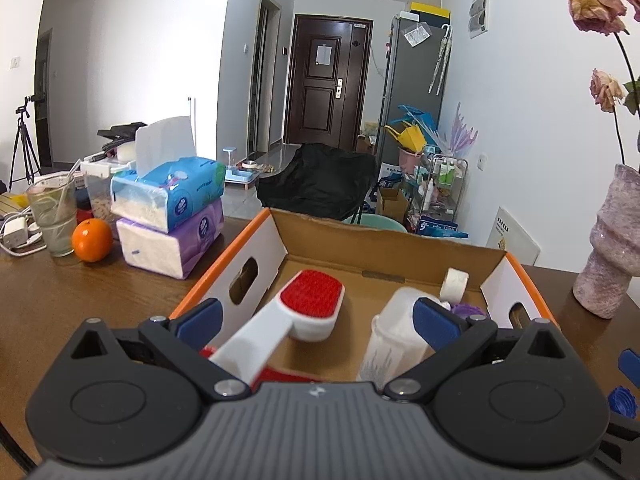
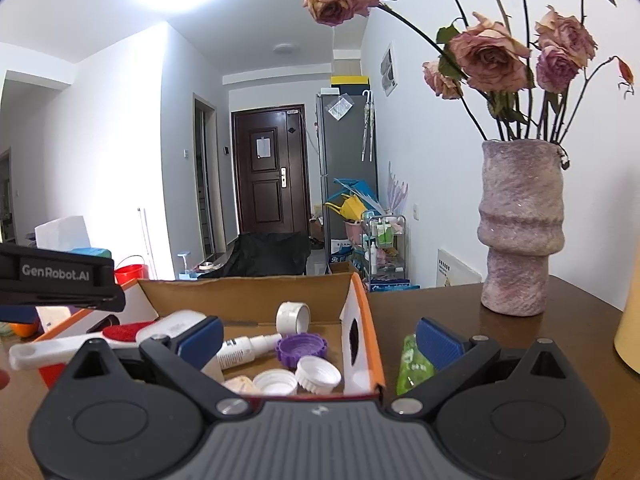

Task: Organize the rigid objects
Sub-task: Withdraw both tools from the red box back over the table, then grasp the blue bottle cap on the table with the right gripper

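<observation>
Left wrist view: the left gripper [image 1: 318, 322] hangs over the near edge of the cardboard box [image 1: 404, 248], its fingers [image 1: 200, 316] spread wide and pinching nothing. Between them, in the lower centre of the frame, a lint brush [image 1: 308, 306] with a red pad and a white handle lies tilted in the box; a translucent plastic bottle [image 1: 394, 332] lies right of it, and a roll of white tape [image 1: 454, 283] stands in the far right corner. The brush looks stiff and light; its narrow handle would likely be the surest hold.

Right wrist view: the right gripper [image 2: 318, 346] has its fingers [image 2: 438, 342] spread and empty, straddling the box's orange-edged right wall. Inside lie a purple cap [image 2: 301, 349], two white caps [image 2: 318, 374] and a small spray bottle [image 2: 248, 350]. Outside, on the worktop [image 2: 440, 308] at lower right, a green packet [image 2: 414, 362] lies just beside the right finger; it looks soft and slippery, probably best taken across the middle.
</observation>
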Motion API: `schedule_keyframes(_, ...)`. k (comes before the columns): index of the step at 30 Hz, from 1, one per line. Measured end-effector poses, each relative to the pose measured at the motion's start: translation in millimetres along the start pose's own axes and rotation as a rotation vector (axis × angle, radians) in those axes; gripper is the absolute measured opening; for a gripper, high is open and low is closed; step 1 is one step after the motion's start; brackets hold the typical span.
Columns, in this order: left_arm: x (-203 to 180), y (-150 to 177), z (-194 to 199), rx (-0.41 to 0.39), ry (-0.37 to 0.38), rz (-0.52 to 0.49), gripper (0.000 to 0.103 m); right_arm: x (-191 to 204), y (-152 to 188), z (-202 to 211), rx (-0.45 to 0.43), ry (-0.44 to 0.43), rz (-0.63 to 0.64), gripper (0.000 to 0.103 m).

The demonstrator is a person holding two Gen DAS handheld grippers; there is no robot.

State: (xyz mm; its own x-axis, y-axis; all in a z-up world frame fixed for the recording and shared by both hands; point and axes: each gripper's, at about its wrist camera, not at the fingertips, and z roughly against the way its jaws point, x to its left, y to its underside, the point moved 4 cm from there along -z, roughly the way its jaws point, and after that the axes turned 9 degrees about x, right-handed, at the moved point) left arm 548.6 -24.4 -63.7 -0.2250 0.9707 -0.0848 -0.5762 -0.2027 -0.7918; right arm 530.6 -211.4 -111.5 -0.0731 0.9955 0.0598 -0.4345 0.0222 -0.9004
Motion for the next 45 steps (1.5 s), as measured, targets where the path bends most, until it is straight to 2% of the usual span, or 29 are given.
schedule_keyframes(8,-0.6,23.4,21.7,-0.016,-0.03,-0.003,0.103,-9.5,13.0,23.5,0.019,0.003,-0.003,0.103)
schedule_keyframes(24,-21.1,65.8,52.2,0.015,-0.021,-0.029,0.103,-45.7,31.9,63.9,0.036,0.032,-0.013,0.103)
schedule_keyframes(33,-50.3,82.5,53.5,0.039,-0.021,-0.065,0.103,-74.5,34.9,70.3,0.053,0.058,-0.012,0.103)
schedule_keyframes(45,-87.7,95.7,39.9,0.076,-0.017,-0.108,0.103,-123.7,37.7,53.5,0.123,0.115,-0.009,0.103)
